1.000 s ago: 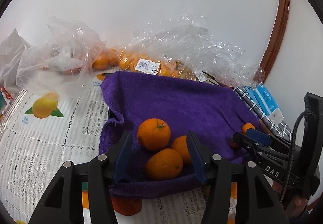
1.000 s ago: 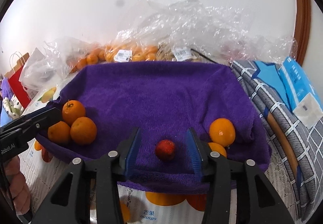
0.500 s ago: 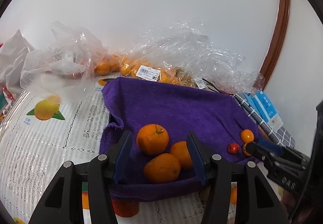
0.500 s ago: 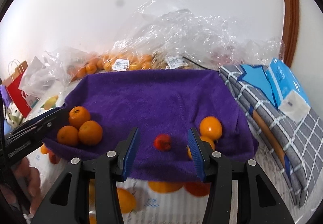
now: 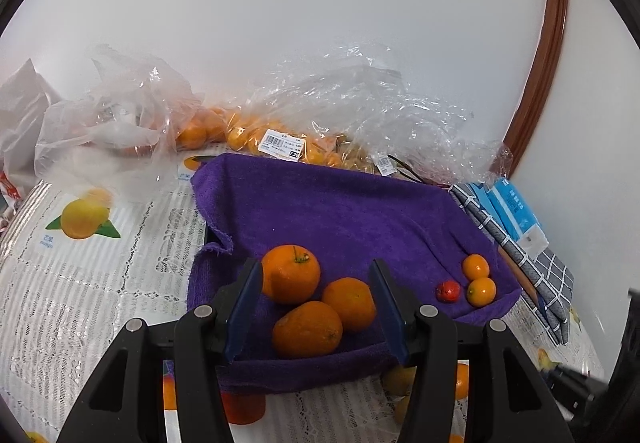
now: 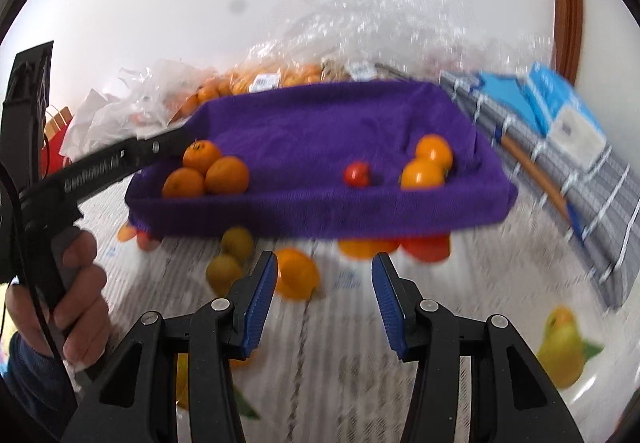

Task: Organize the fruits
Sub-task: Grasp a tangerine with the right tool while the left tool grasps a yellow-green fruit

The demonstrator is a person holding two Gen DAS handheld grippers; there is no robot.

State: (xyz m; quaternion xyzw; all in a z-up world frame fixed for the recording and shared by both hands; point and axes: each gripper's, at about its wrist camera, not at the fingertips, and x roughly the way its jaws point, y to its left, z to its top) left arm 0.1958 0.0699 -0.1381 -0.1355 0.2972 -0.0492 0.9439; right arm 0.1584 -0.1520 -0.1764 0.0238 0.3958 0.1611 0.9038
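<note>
A tray lined with a purple towel (image 5: 340, 211) holds three large oranges (image 5: 308, 327) at its near left, a small red fruit (image 5: 448, 290) and two small oranges (image 5: 480, 283) at its right. My left gripper (image 5: 316, 307) is open and empty, its jaws framing the three oranges from just in front. In the right wrist view the towel (image 6: 320, 131), three oranges (image 6: 208, 171), red fruit (image 6: 357, 174) and two small oranges (image 6: 428, 163) show ahead. My right gripper (image 6: 323, 295) is open and empty, well back over the tablecloth.
Clear plastic bags of oranges (image 5: 280, 139) lie behind the tray by the wall. A checked cloth (image 5: 520, 243) and blue tissue packs (image 5: 516, 211) lie to the right. The tablecloth (image 5: 80, 283) has printed fruit pictures. The left gripper body and hand (image 6: 72, 203) show at left.
My right gripper has pulled back from the red fruit and away from the tray, its view now blurred by motion. My left gripper has drawn back slightly from the three oranges.
</note>
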